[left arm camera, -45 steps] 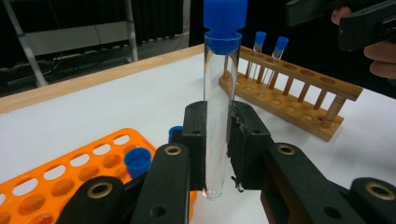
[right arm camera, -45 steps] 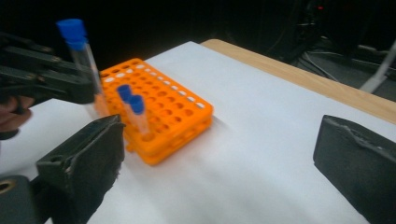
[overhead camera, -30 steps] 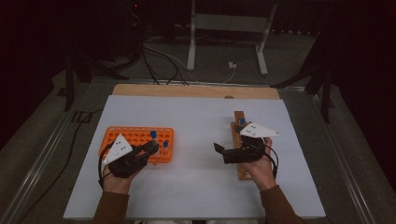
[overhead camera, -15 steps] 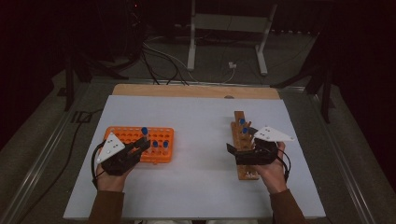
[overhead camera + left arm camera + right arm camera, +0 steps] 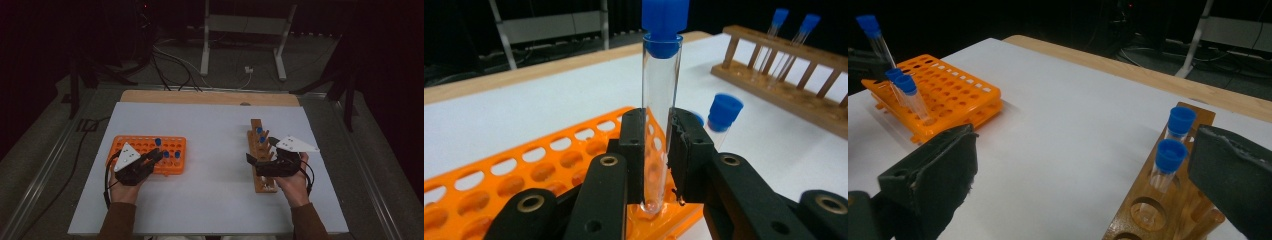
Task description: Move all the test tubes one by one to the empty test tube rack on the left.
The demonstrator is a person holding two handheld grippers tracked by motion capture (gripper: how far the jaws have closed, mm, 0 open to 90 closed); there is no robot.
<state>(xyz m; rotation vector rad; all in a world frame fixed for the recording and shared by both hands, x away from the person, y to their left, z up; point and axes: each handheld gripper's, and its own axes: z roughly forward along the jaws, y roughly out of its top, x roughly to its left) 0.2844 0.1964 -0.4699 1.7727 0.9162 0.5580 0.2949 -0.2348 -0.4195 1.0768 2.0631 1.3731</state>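
Note:
My left gripper [image 5: 156, 156] is shut on a clear test tube [image 5: 660, 100] with a blue cap, held upright. The tube's foot sits in a hole at the near right end of the orange rack [image 5: 135, 145]. Two more blue-capped tubes [image 5: 170, 156] stand in that rack close by. At the right, my right gripper [image 5: 260, 150] is open over the wooden rack [image 5: 264, 186], its jaws wide apart with nothing between them. Two blue-capped tubes [image 5: 1168, 157] stand in the wooden rack's far holes, just ahead of the right jaws.
The white table top [image 5: 215, 130] lies between the two racks, with a wooden strip [image 5: 210, 97] along its far edge. Behind the table, a metal stand [image 5: 240, 45] and cables rest on the dark floor.
My left gripper has sunk slightly with the tube into the orange rack. My right gripper has shifted to the right, over the wooden rack.

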